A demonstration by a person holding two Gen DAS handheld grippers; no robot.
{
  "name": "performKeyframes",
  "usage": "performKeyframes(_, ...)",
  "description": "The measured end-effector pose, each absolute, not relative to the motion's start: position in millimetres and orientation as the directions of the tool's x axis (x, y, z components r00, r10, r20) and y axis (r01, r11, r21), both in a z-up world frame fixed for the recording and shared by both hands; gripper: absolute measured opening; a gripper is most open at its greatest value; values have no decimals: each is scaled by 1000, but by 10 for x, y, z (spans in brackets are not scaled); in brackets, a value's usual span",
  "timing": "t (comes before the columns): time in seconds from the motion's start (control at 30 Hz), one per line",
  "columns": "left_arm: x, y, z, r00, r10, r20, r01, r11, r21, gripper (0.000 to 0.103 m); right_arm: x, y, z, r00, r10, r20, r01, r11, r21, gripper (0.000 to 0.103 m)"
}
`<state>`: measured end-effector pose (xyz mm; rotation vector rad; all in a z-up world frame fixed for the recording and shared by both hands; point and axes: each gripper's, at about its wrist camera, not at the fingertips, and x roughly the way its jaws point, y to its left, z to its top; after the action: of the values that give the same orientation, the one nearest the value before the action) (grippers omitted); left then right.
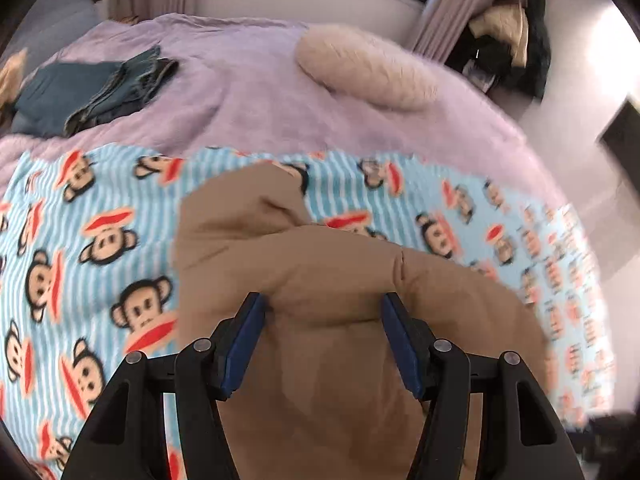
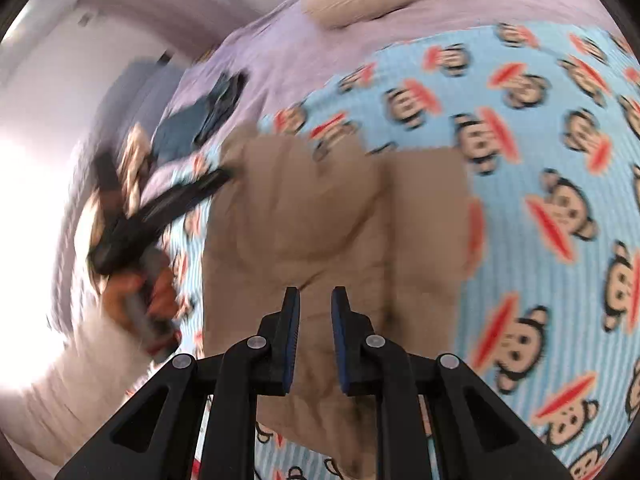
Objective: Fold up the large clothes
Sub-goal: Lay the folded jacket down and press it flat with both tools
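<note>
A large brown garment [image 1: 320,280] lies bunched on a blue monkey-print blanket [image 1: 80,240] on the bed. My left gripper [image 1: 323,304] is open, its jaws wide apart, with a fold of the brown cloth lying between them. In the right wrist view the brown garment [image 2: 320,208] spreads ahead and below. My right gripper [image 2: 315,296] is partly open with a narrow gap, just above the cloth; nothing is visibly pinched. The left gripper [image 2: 216,180] shows at the left, blurred, touching the garment's edge, held by a hand.
A stack of folded dark blue clothes [image 1: 92,92] sits at the far left of the lilac bedspread [image 1: 248,80]. A beige pillow [image 1: 360,64] lies at the back. Dark clothes [image 1: 508,36] hang beyond the bed at right. The monkey blanket [image 2: 540,160] fills the right side.
</note>
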<state>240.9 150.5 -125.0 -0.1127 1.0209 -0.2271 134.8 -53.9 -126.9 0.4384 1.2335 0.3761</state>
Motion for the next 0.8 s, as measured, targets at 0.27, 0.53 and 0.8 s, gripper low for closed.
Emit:
performKeyframes(0.27,2465,844,-1584,507,-139,-851,194,980,-45,62,944,-488,-1796,314,274,-909,-98,962,256,14)
performKeyframes(0.53,2441,734,-1617,515,-108,-850,198,980,-4,63,989,-537,-1983,318,282,-905,-84,959,269,14)
performKeyframes(0.8,2008,1075,-1096,516,-139,-845,186,981,-48,63,1074,-605,-1882,281,305,-910,-14,949,314,14)
